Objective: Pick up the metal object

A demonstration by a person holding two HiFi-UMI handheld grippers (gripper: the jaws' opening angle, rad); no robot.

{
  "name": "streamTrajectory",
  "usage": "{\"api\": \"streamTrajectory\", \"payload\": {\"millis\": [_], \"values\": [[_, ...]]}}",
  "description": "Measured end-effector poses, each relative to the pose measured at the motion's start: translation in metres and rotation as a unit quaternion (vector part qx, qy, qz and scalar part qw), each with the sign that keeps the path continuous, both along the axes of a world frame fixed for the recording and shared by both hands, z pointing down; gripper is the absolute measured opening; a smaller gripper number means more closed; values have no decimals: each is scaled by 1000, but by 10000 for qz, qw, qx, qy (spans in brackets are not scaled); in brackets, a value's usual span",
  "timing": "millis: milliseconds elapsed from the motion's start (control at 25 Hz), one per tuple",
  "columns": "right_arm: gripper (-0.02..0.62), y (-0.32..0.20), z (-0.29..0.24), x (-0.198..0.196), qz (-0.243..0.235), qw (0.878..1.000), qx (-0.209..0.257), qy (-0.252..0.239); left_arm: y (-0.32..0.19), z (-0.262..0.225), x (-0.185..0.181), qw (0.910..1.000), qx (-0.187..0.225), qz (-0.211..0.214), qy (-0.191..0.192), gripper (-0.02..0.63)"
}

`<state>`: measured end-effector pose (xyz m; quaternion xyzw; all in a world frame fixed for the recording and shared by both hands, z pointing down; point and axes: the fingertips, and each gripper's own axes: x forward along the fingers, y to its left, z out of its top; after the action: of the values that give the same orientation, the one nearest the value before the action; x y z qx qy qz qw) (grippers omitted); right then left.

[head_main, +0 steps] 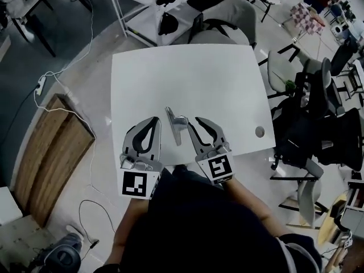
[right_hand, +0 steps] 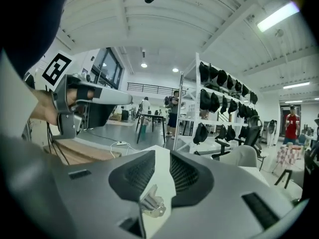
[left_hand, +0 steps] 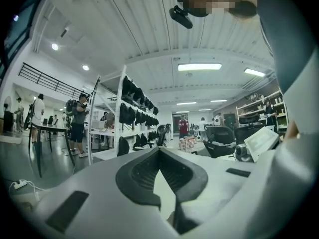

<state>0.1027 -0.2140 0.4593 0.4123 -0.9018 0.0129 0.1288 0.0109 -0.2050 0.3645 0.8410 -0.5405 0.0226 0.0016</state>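
Note:
The metal object (head_main: 176, 125), a small silvery bracket-like piece, lies on the white table (head_main: 187, 73) near its front edge, between my two grippers. My left gripper (head_main: 154, 120) rests just left of it with its tips together and nothing in them; the left gripper view shows its pads (left_hand: 137, 176) meeting at the tip. My right gripper (head_main: 199, 120) sits just right of the object. In the right gripper view a narrow gap stands between its jaws (right_hand: 163, 157), and the metal object (right_hand: 152, 203) shows through that gap on the table, untouched. The left gripper (right_hand: 89, 103) appears there at upper left.
A round cable hole (head_main: 260, 131) marks the table's right front corner. Grey chairs (head_main: 227, 16) stand behind the table and black chairs (head_main: 318, 124) to its right. A wooden board (head_main: 51, 152) and cables lie on the floor at left. Shelving with dark bags (right_hand: 219, 83) stands behind.

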Motion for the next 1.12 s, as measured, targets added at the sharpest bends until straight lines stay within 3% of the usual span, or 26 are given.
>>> {"api": "streamTrajectory", "payload": {"millis": [320, 640, 1120], "values": [[82, -14, 56, -3, -221, 9974, -632, 278, -8, 21, 2, 9996, -276, -52, -40, 21], [83, -19, 95, -4, -179, 9904, -1309, 400, -26, 35, 4, 9981, -543, 256, -121, 21], [114, -26, 159, -7, 42, 9693, -2421, 431, -32, 79, -3, 9912, -1100, 489, -559, 21]]}}
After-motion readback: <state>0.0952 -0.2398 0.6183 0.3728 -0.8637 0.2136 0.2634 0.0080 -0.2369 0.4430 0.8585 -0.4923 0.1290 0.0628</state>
